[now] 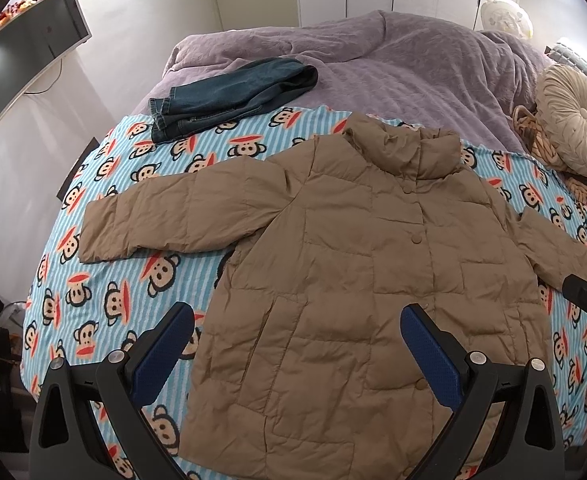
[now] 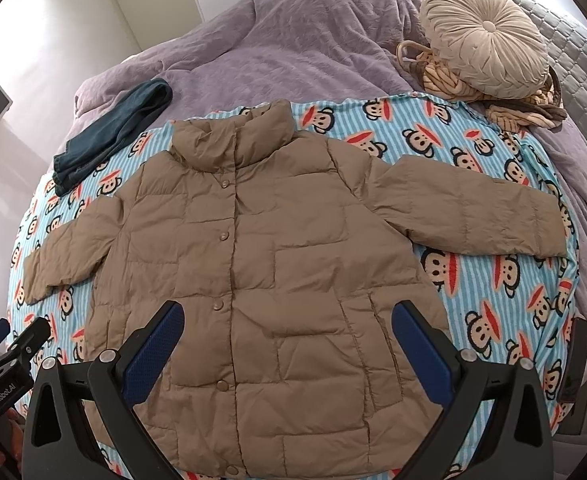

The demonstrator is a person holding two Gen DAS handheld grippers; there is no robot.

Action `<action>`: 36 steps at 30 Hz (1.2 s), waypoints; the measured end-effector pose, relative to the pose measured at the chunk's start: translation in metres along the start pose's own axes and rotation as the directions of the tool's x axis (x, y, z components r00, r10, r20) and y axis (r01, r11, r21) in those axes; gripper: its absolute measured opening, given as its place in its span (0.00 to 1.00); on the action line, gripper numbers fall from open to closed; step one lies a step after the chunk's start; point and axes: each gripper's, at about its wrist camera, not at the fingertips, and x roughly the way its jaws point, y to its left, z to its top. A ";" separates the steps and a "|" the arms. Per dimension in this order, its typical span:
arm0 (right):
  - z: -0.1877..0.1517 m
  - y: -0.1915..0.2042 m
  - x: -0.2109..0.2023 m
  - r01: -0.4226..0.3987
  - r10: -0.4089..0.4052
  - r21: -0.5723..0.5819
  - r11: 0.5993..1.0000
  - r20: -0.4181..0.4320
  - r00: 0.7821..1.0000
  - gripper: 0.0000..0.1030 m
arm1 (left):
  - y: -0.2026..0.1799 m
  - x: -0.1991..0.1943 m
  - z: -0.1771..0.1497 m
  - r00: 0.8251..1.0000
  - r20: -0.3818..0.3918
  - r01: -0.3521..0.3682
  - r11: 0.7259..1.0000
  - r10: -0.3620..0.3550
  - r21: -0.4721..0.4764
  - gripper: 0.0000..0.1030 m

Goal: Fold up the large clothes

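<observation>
Both claws, left gripper [image 1: 297, 344] and right gripper [image 2: 287, 340], hung wide and empty over my tan puffer jacket [image 2: 253, 280], spread flat on monkey-print blanket [image 2: 493, 280]; risk: slippery padding springing any fold open.

One jacket [image 1: 333, 264], one jeans [image 1: 229, 96], one cushion [image 1: 573, 120].

A monkey-print striped blanket [image 1: 125, 280] covers the frame's centre over a purple bedspread [image 1: 373, 64], with a round pleated cushion [image 2: 485, 36] at upper right and a monitor [image 1: 25, 48] at upper left.
</observation>
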 end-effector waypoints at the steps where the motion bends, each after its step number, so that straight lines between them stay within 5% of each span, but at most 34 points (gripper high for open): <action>1: 0.000 0.000 0.000 -0.001 0.001 0.001 1.000 0.000 1.000 1.00 | 0.000 0.000 0.000 1.000 0.000 -0.004 1.000 0.004 0.002 1.00; 13: 0.001 0.002 0.002 -0.004 0.004 0.002 1.000 -0.008 1.000 1.00 | 0.000 0.001 0.000 1.000 -0.007 0.018 1.000 -0.018 -0.009 1.00; 20: 0.004 0.006 0.007 -0.001 0.001 -0.008 1.000 -0.015 1.000 1.00 | 0.005 0.010 -0.004 0.995 -0.017 0.097 0.994 -0.098 -0.052 1.00; 24: 0.004 0.008 0.010 -0.001 0.001 -0.012 1.000 -0.027 1.000 1.00 | 0.004 0.017 -0.001 0.976 -0.090 0.187 0.977 -0.196 -0.099 1.00; 31: 0.004 0.015 0.021 0.006 -0.009 -0.037 0.999 -0.074 0.997 1.00 | 0.013 0.035 0.001 0.978 -0.105 0.171 0.980 -0.181 -0.100 1.00; 36: 0.001 0.026 0.035 0.014 -0.021 -0.064 0.998 -0.111 0.994 1.00 | 0.041 0.072 0.002 0.960 -0.120 0.228 0.957 -0.251 -0.177 1.00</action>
